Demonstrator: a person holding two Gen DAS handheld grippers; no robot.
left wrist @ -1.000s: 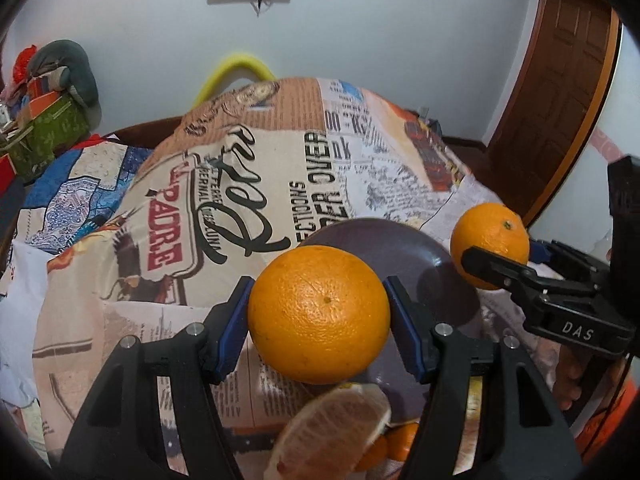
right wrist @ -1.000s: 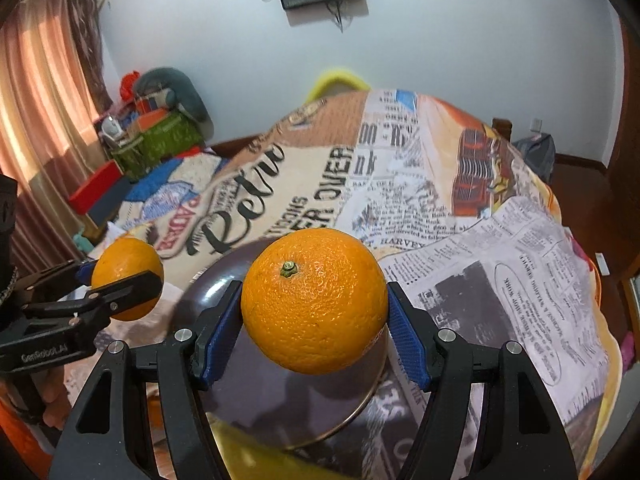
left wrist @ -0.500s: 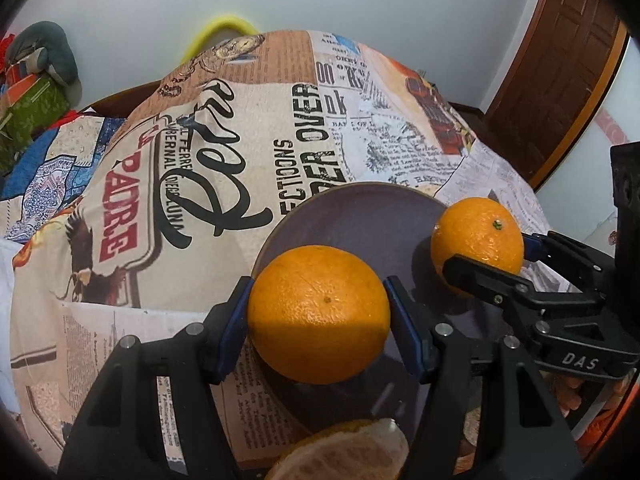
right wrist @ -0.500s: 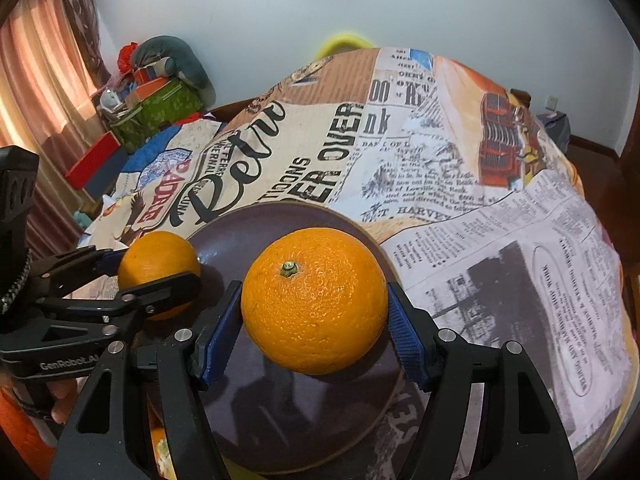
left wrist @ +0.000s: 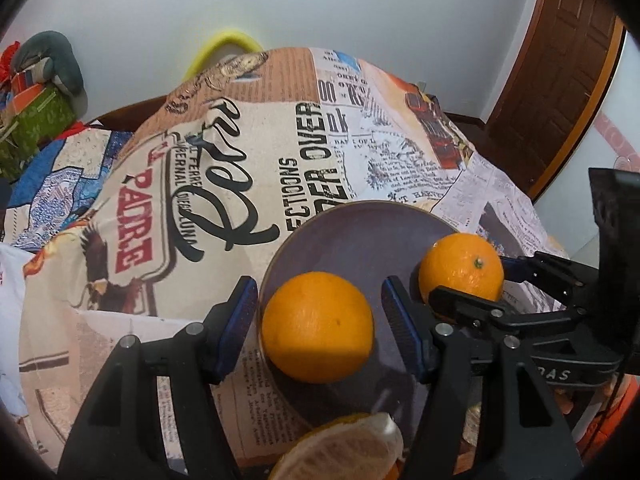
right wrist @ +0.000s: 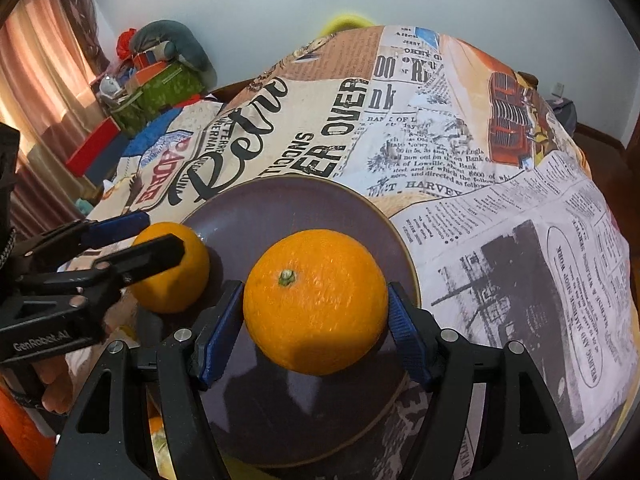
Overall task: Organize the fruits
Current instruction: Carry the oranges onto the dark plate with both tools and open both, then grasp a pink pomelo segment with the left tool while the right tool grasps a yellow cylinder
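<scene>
A dark purple plate (left wrist: 352,236) lies on a newspaper-print cloth; it also shows in the right wrist view (right wrist: 280,208). My left gripper (left wrist: 320,308) stands open around an orange (left wrist: 318,326) resting on the plate's near left part, with gaps on both sides. That orange also shows in the right wrist view (right wrist: 180,280). My right gripper (right wrist: 316,304) is shut on a second orange (right wrist: 316,300), with a green stem, low over the plate. That orange also shows in the left wrist view (left wrist: 462,270).
A peeled citrus piece (left wrist: 344,452) lies at the near edge below the left gripper. Boxes and a cushion (right wrist: 160,68) are piled at the far left. A wooden door (left wrist: 560,60) is at the right. The cloth-covered table (right wrist: 520,240) stretches beyond the plate.
Both grippers have come down over the plate. My left gripper has opened and let go of its orange, which now rests on the plate. The right one still grips its orange.
</scene>
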